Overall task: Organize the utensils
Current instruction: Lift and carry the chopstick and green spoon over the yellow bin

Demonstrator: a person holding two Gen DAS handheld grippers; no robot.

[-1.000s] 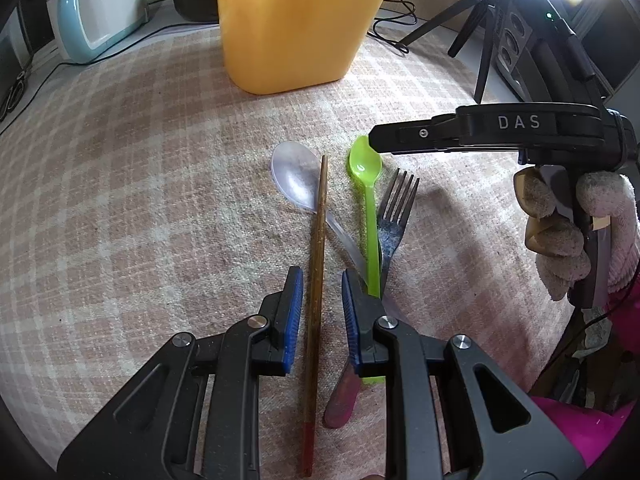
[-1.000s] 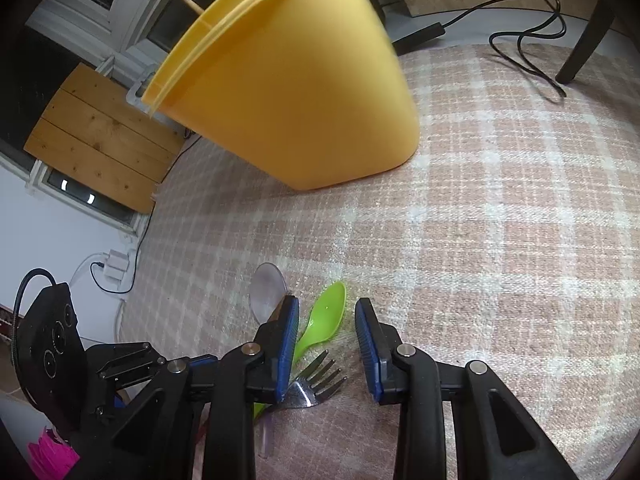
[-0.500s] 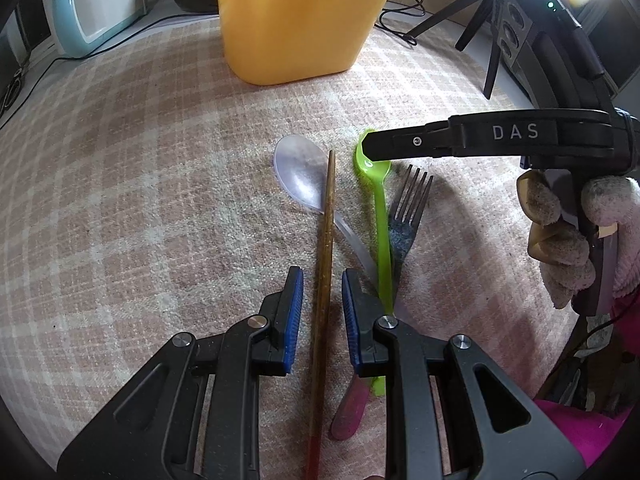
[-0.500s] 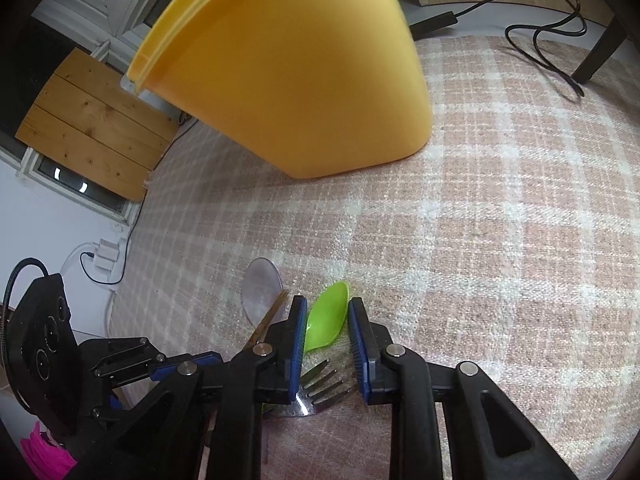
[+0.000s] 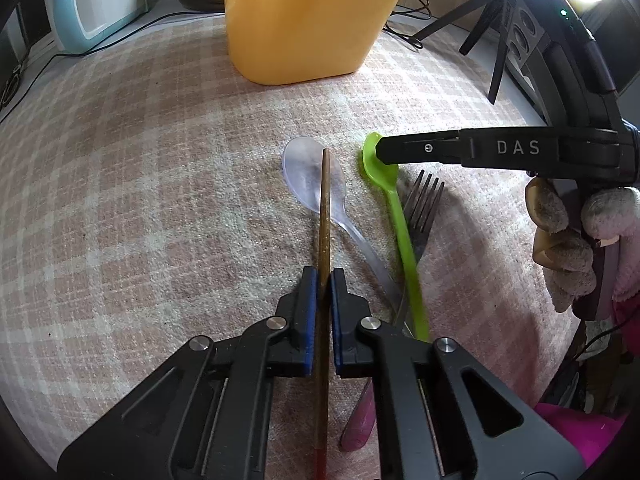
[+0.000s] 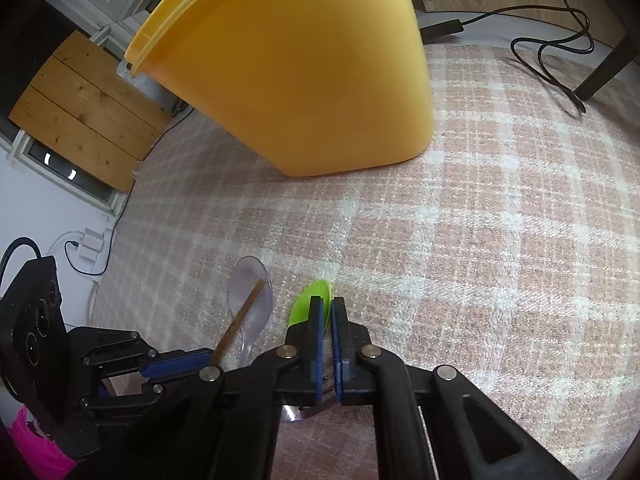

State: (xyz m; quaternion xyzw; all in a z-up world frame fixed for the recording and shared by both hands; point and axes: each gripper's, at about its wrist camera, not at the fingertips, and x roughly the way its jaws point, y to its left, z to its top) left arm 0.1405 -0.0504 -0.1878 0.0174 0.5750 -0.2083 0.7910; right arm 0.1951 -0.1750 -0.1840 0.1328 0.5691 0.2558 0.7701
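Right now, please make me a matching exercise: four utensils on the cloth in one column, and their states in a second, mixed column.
Things:
1. chopstick
2. green spoon
3. clear spoon
4. fork

States:
A. bowl pinched by the right gripper
B. lies free, tines toward the yellow container
C. clamped in the left gripper
D. lies under the chopstick

Pairs: 1-C, 2-A, 3-D, 4-B
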